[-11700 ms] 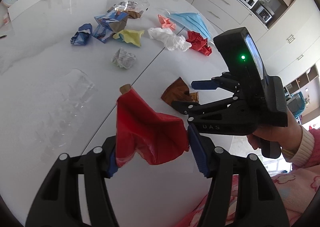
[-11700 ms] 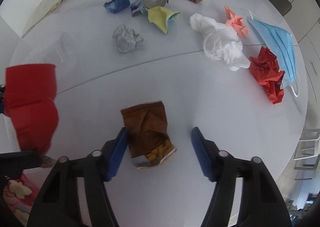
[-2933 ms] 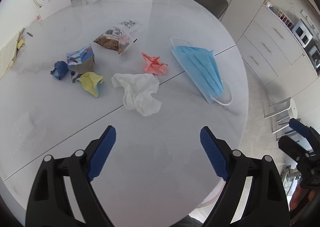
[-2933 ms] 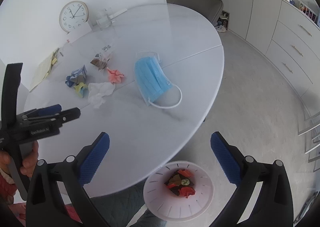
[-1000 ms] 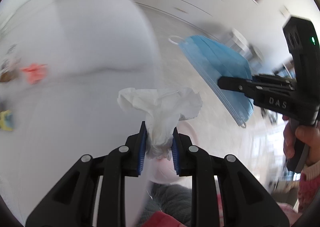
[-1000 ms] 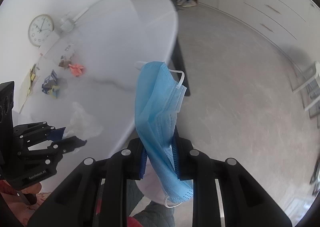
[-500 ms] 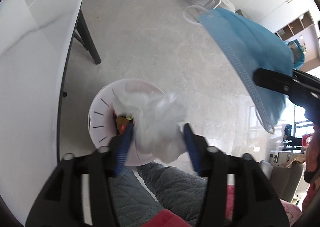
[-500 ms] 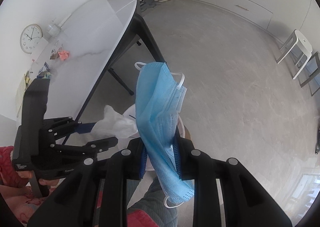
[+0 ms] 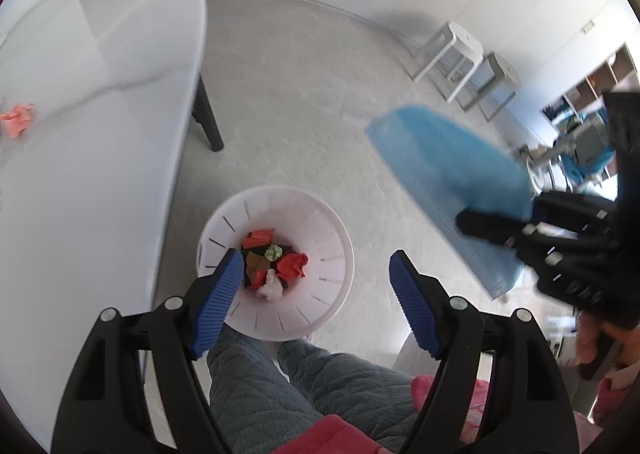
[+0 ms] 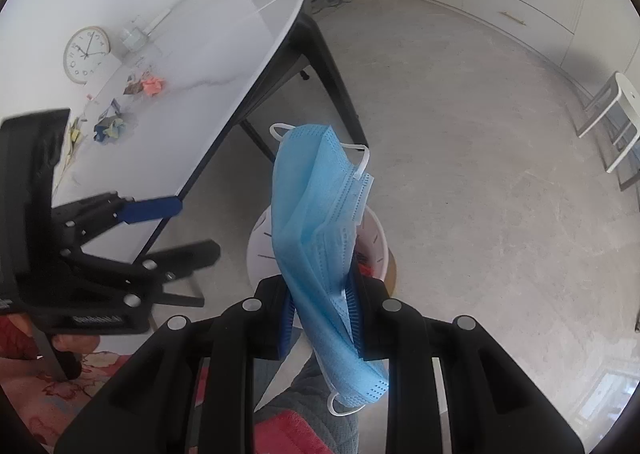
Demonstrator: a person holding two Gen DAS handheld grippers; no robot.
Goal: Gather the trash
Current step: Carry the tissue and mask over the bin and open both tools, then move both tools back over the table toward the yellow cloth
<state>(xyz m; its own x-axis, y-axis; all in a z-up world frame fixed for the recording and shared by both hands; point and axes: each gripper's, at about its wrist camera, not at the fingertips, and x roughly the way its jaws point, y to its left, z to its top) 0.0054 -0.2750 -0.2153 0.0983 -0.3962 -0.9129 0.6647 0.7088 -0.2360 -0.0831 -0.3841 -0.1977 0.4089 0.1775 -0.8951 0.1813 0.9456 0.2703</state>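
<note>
Over the white bin [image 9: 336, 238]: your left gripper [image 9: 316, 294] spread and empty, your right gripper [image 10: 320, 318] pinching the blue face mask [image 10: 320, 213].

Below your left gripper, whose jaws have just been opening with nothing between them, the white slotted bin sits on the floor beside the white table [image 9: 80, 133], just ahead of your grey quilted trousers [image 9: 256, 382]. Crumpled white tissue [image 9: 271, 286] lies in the bin bottom among red wrappers [image 9: 294, 264] and brown scraps. Your right gripper's blue pads [image 10: 354, 310] are pressed tight on the folded mask, which hangs above the bin's rim, ear loops dangling at both ends. On the tabletop, an orange paper wad [image 10: 154, 85] and blue-and-yellow wrappers [image 10: 108, 127] lie near a round clock [image 10: 86, 53].
</note>
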